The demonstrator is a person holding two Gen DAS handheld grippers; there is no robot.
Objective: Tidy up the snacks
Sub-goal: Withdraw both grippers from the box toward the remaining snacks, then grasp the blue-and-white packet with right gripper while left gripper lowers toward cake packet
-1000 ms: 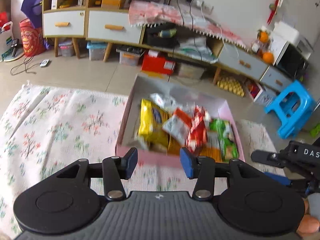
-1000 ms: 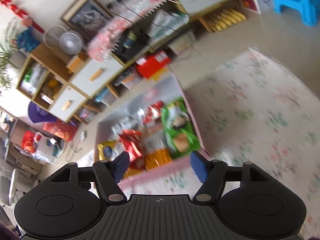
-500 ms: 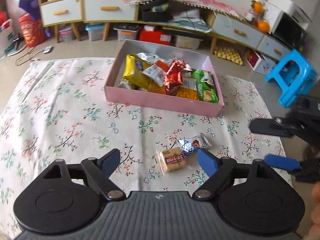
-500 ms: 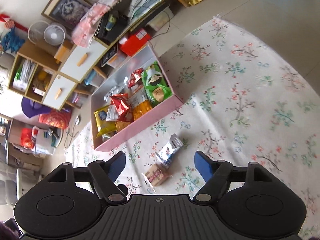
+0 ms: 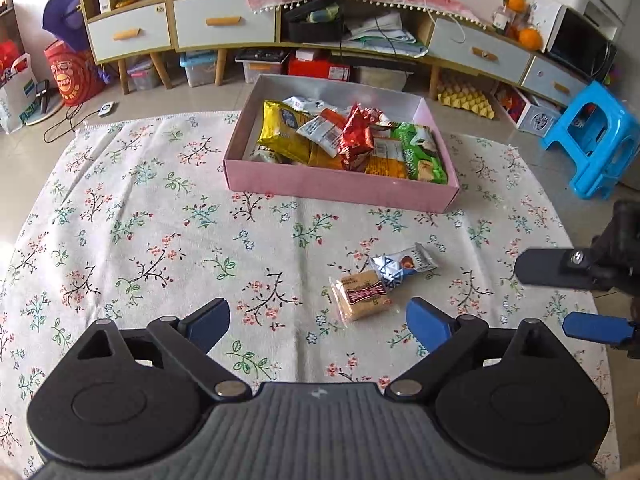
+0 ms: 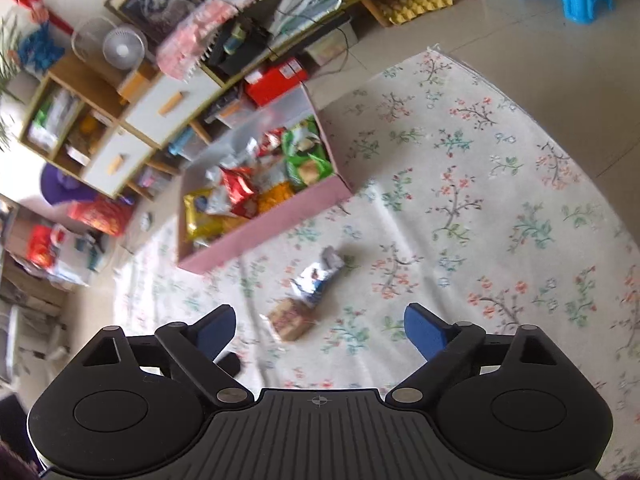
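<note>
Left gripper [image 5: 318, 322] and right gripper [image 6: 320, 328]: jaws opening wide, nothing between the pads. Ahead of both on the floral cloth [image 5: 132, 216]: square tan biscuit packet [image 5: 362, 295], label unreadable, touching a crinkled blue-white foil wrapper [image 5: 402, 266]. Beyond them, pink cardboard box [image 5: 340, 190] full of glossy snack bags.

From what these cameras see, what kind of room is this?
Most likely a home living room: a long low cabinet with drawers along the wall, a desk fan, a blue plastic stool, and a pink snack box on a floral cloth.
</note>
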